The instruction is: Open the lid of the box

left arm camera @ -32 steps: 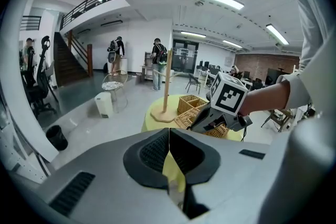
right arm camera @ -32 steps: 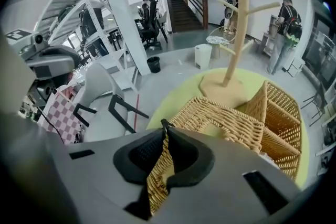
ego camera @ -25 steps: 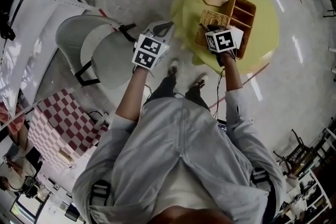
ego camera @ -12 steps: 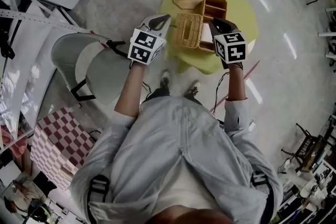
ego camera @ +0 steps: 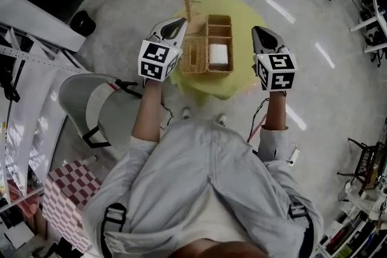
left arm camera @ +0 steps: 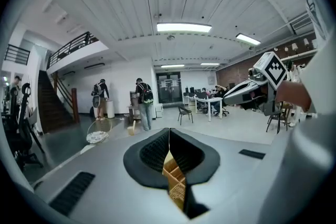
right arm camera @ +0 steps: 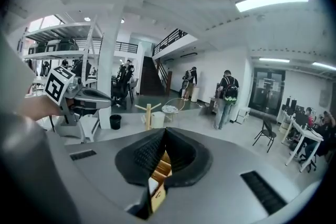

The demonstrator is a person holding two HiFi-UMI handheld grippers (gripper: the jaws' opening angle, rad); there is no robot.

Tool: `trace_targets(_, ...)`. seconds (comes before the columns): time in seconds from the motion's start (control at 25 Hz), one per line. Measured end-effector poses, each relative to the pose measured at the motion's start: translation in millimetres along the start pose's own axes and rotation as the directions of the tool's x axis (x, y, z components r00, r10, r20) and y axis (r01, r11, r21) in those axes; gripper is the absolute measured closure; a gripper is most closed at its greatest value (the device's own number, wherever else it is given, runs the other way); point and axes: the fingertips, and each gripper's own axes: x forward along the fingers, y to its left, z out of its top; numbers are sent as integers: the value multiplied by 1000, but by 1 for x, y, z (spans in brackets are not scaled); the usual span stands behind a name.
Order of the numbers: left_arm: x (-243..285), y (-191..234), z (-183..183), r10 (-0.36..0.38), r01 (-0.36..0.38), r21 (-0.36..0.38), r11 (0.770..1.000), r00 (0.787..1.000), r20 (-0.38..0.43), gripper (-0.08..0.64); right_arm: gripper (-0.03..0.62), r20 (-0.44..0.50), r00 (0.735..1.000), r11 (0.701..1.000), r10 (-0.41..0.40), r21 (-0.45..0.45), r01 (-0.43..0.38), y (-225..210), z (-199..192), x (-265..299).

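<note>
The right gripper (right arm camera: 164, 136) holds its jaws pressed together, nothing between them; a wooden box (right arm camera: 159, 168) shows below; the left gripper (right arm camera: 102, 97) is at left; a wooden stand (right arm camera: 148, 113) is beyond.

Shirt: the person is wearing a light grey shirt (ego camera: 205, 172), its sleeves ending near the elbows.
Straps: black buckled straps (ego camera: 113, 219) are showing at both sides.
Left gripper (ego camera: 180, 21): a grey shell is carrying a black-and-white marker cube (ego camera: 158, 60).
Right gripper (ego camera: 256, 29): a matching shell and cube are showing, and a thin cable (ego camera: 257, 118) is trailing from it.
Pads (left arm camera: 149, 152): black ribbed rubber is lining the jaws.
</note>
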Motion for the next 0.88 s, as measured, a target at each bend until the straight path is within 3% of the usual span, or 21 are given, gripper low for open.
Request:
trace_targets(0.44,-3,-27,70,-18,5,107,994,993,120,531,569,128,990,998,-56,-24,59,-31,41,-48)
trace_targets(0.88,-6,-46,94,-47,20,159,987,985,165,531,571,171,985,997,-34,-66,46,-31,58,-54)
